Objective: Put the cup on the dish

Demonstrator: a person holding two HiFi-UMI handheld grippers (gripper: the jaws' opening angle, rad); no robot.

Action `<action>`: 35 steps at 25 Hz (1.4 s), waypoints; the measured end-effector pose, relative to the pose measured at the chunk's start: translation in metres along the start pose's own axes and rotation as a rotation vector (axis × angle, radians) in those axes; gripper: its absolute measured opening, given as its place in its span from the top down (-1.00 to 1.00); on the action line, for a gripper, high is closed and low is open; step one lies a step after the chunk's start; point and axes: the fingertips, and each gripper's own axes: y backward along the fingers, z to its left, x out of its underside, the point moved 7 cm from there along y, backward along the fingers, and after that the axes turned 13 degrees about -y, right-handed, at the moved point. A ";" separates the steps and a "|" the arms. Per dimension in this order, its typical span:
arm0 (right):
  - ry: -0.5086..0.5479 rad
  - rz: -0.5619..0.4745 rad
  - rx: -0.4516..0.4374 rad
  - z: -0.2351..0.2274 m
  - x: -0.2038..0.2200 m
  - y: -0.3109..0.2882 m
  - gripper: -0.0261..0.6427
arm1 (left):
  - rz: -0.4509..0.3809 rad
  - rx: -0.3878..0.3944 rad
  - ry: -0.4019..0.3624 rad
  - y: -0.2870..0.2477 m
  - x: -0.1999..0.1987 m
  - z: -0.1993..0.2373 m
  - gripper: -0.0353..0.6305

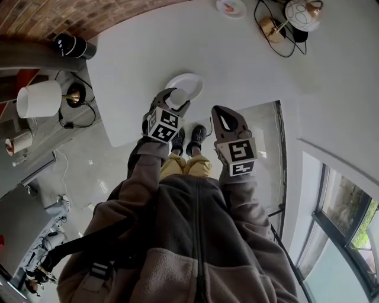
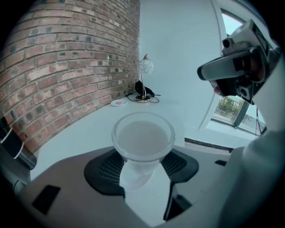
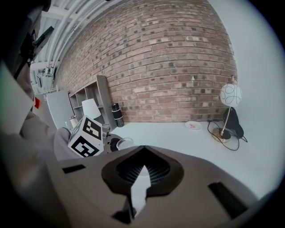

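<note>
Seen from my head, my left gripper [image 1: 173,102] covers most of the cup [image 1: 177,96]. Both hide the 7 o'clock side of the dish [image 1: 190,83], so I cannot tell if the cup touches it.

In my left gripper view, the bottom of the cup [image 2: 142,142] goes down between my jaws and is hidden there.

In my right gripper view, my left gripper hides part of a white rim [image 3: 124,142]. It may be the cup.

At 12 o'clock in the head view, the lamp [image 1: 302,13] and a small plate [image 1: 231,7] are cut off by the edge. The plate's pink mark is too small to tell.
</note>
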 end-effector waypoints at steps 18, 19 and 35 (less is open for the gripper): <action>-0.032 0.078 0.038 -0.032 0.009 -0.029 0.92 | 0.093 0.027 -0.014 -0.069 0.035 0.010 0.12; -0.034 0.082 0.041 -0.033 0.010 -0.030 0.92 | 0.097 0.028 -0.016 -0.072 0.036 0.010 0.12; -0.049 0.106 0.060 -0.043 0.019 -0.026 0.92 | 0.139 0.028 -0.017 -0.092 0.053 0.006 0.12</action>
